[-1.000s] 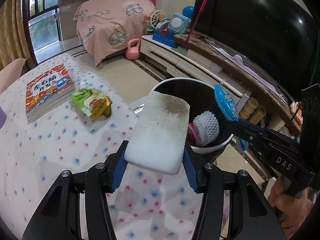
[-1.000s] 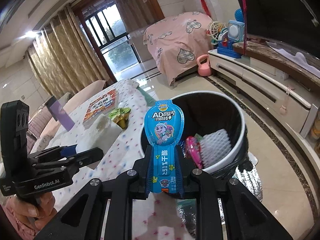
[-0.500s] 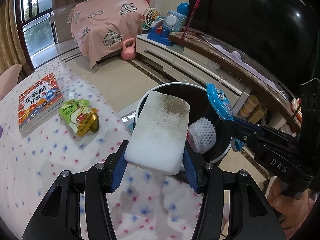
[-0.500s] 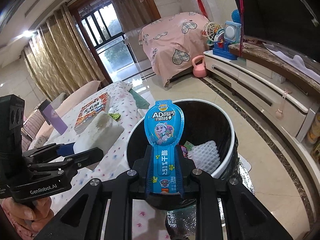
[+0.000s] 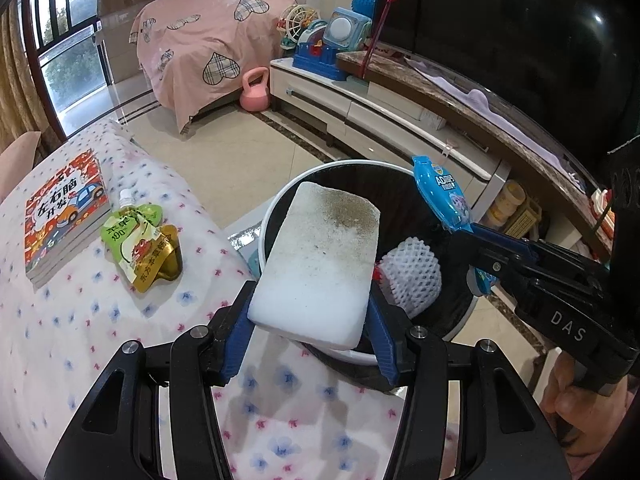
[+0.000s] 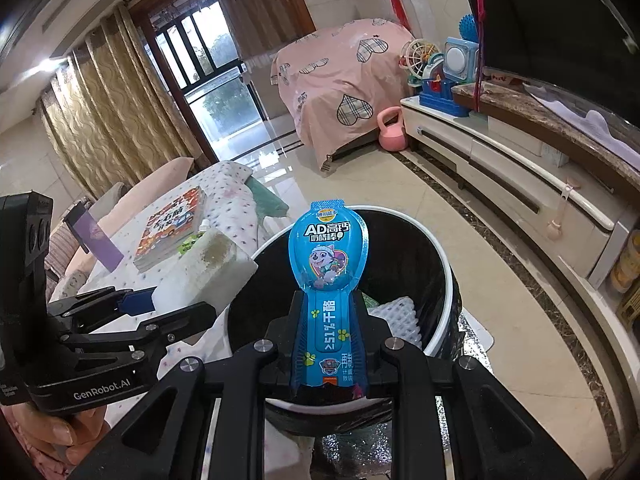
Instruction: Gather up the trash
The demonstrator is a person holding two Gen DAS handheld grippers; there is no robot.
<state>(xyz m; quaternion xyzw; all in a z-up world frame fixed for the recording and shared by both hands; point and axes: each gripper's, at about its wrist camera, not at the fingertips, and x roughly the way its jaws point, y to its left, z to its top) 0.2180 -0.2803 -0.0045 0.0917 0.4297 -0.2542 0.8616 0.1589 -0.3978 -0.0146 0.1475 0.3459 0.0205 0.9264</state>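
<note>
Left gripper (image 5: 310,322) is clamped on a white foam block (image 5: 320,264), its far end speckled with brownish grime, and the block's far half hangs over the near-left rim of the trash bin (image 5: 276,216). Right gripper (image 6: 328,344) pinches a blue snack wrapper (image 6: 328,256) by its narrow stem, with the round printed head upright above the bin's dark mouth. Inside the bin lies a white foam fruit net (image 5: 412,276) with something pink beside it. Over on the desk (image 5: 60,340), under its flowered cloth, a green drink pouch (image 5: 140,244) rests just right of a red picture book (image 5: 64,216), both well left of the bin. The pink kettlebell (image 5: 256,90) sits far off on the floor.
</note>
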